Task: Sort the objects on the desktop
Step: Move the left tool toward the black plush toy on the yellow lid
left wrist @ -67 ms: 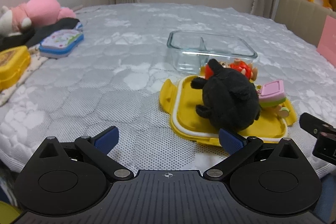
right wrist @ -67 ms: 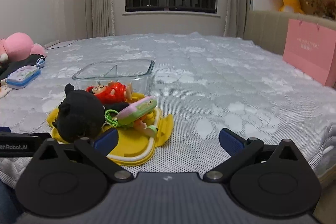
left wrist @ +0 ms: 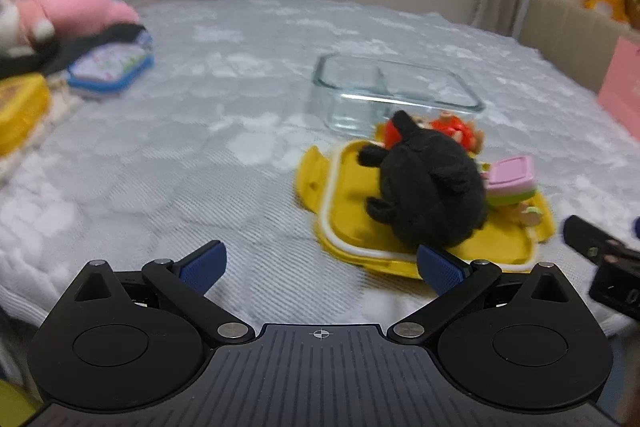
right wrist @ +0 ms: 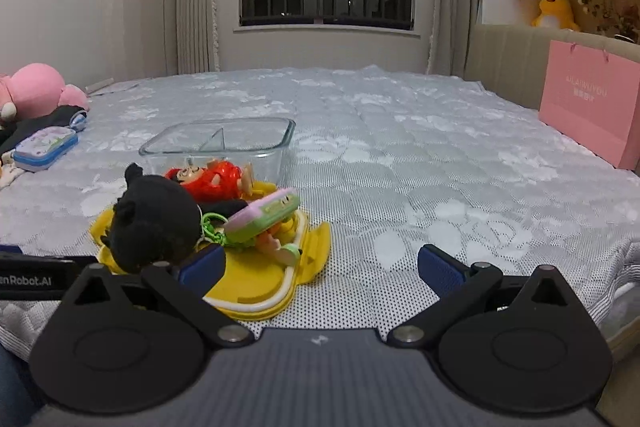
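Note:
A black plush toy (left wrist: 432, 183) (right wrist: 154, 223) lies on a yellow lid (left wrist: 352, 195) (right wrist: 256, 279) on the bed, together with a red figure (right wrist: 212, 181) (left wrist: 452, 129) and a pink-and-green toy (right wrist: 264, 215) (left wrist: 512, 179). Behind them stands a clear glass container (left wrist: 396, 95) (right wrist: 224, 139) with a divider. My left gripper (left wrist: 320, 265) is open at the bed's near edge, its right finger just before the lid. My right gripper (right wrist: 320, 263) is open too, its left finger over the lid's near part. Neither holds anything.
A pink plush (left wrist: 76, 7) (right wrist: 36, 91), a blue-rimmed case (left wrist: 112, 67) (right wrist: 44, 143) and a yellow box (left wrist: 20, 107) lie at the left. A pink paper bag (right wrist: 588, 107) leans at the right by the headboard. The other gripper's body shows at the right edge (left wrist: 604, 263).
The left wrist view has turned blurry and the scene has shifted slightly, so the left gripper is moving. The right gripper's view is almost unchanged.

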Available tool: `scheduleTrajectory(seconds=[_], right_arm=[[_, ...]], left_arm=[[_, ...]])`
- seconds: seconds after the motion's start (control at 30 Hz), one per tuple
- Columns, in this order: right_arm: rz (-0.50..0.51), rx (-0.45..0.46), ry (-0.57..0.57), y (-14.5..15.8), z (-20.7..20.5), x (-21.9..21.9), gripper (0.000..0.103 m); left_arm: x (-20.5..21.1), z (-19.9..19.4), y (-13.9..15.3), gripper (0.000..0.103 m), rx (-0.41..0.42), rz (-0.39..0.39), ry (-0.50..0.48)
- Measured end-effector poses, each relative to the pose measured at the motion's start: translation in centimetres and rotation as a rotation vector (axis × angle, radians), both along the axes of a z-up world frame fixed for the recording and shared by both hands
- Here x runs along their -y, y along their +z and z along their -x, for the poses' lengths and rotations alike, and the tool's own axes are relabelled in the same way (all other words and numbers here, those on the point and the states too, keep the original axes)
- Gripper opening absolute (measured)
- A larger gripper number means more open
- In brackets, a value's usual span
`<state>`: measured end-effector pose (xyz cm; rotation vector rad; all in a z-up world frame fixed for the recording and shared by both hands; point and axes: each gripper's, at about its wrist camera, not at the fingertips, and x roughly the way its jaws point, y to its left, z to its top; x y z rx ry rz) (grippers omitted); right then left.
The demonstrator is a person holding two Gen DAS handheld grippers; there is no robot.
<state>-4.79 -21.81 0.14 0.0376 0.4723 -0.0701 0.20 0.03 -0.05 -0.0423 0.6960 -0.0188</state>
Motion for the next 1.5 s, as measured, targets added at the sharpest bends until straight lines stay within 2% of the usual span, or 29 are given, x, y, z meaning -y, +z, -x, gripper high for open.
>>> scheduleTrajectory(seconds=[0.27, 0.4, 0.73, 1.03, 1.5], right_arm=[[-0.020, -0.007, 0.002, -0.8, -0.7, 0.3, 0.103], [-0.022, -0.010, -0.006, -1.1, -0.7, 0.0, 0.103], [-0.026, -0.049, -0.012, -1.3, -1.6, -0.2, 0.103], [-0.024, -0.050, 0.000, -0.7, -1.5, -0.2, 0.103], [-0.053, -0.039, 0.034, 2.3, -2.3, 0.6, 0.103]], left_arm=[[-0.1, -0.5, -0.2, 0.103, -0.054, 0.045, -0.008], [-0.7, -0.1, -0.5, 0.103, -0.041, 0.048, 0.014], [-0.1, -0.4, -0.5, 0.103, -0.040, -0.006, 0.034], [0.4, -0.4, -0.3, 0.103, -0.048, -0.004, 0.027], [2.1, -1.7, 4.0, 0.103, -0.017, 0.005, 0.016]])
